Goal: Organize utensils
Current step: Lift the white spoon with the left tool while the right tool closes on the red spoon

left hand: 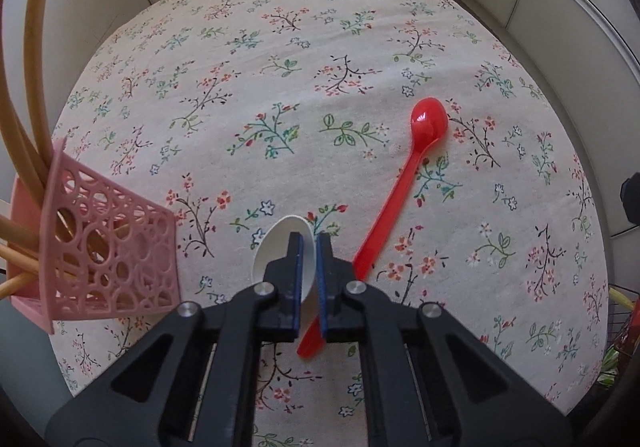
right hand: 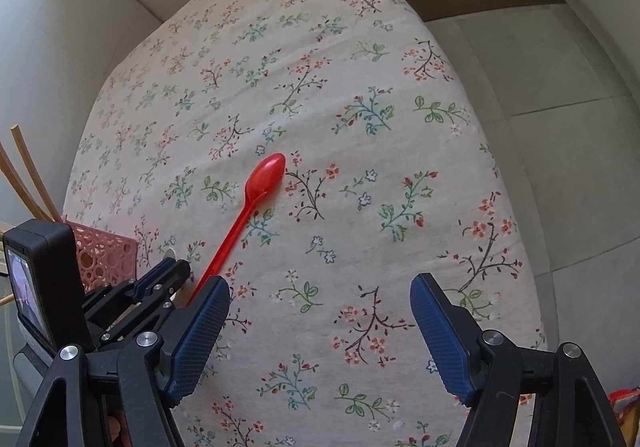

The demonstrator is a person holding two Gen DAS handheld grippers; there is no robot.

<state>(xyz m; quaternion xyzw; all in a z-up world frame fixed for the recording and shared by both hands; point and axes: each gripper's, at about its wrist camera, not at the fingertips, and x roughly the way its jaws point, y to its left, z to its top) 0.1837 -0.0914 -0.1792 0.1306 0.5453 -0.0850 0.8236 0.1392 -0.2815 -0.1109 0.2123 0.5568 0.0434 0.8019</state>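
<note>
Left wrist: left gripper (left hand: 308,243) clamped on white spoon (left hand: 276,247) — red spoon (left hand: 404,187) just right, handle under the fingers; pink basket (left hand: 116,247) left.
Right wrist: right gripper (right hand: 320,311) wide, empty — red spoon (right hand: 248,215) ahead-left.

Spoon (left hand: 416,175) on tablecloth (left hand: 320,47), right of basket (left hand: 116,247)
</note>
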